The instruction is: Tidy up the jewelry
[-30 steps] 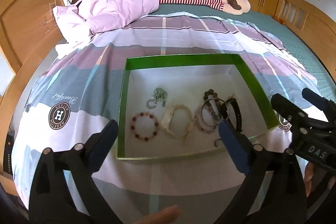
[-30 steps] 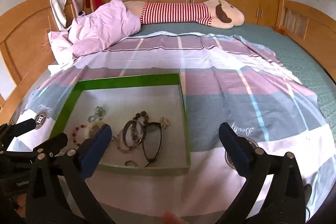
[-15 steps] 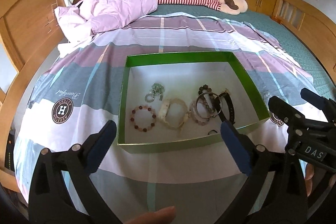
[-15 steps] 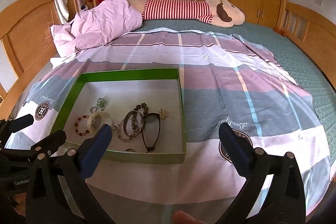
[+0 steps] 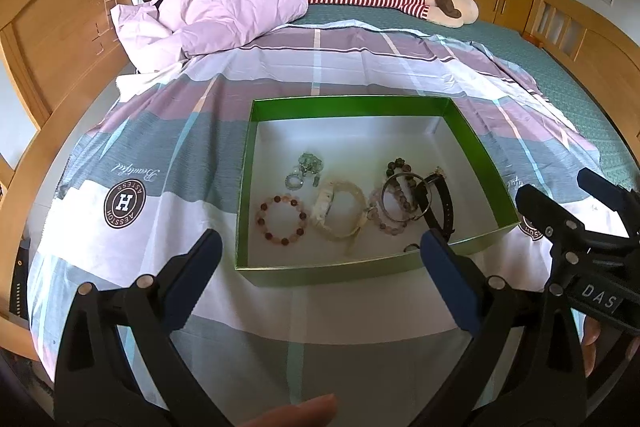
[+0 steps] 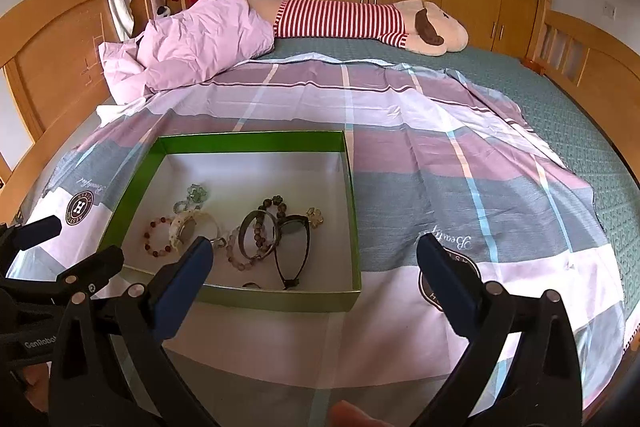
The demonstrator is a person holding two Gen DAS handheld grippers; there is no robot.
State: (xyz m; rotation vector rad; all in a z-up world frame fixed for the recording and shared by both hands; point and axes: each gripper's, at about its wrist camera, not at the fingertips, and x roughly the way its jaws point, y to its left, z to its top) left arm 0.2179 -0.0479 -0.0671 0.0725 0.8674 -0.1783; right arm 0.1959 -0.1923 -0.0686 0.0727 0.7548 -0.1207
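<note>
The jewelry all lies inside the green box (image 5: 476,143) on the checked bedspread (image 5: 360,67): the red bead bracelet (image 5: 282,219), the cream watch (image 5: 340,211), the dark bangle (image 5: 404,197) and the black strap (image 5: 442,207) bunched toward its near edge. Against a second ago the box sits farther from me and more of the spread shows below it, so I have drawn both tools back and lifted nothing out. My left gripper (image 5: 318,259) and right gripper (image 6: 312,259) both stand wide and empty, which fits sorting finished or sorting about to resume.
</note>
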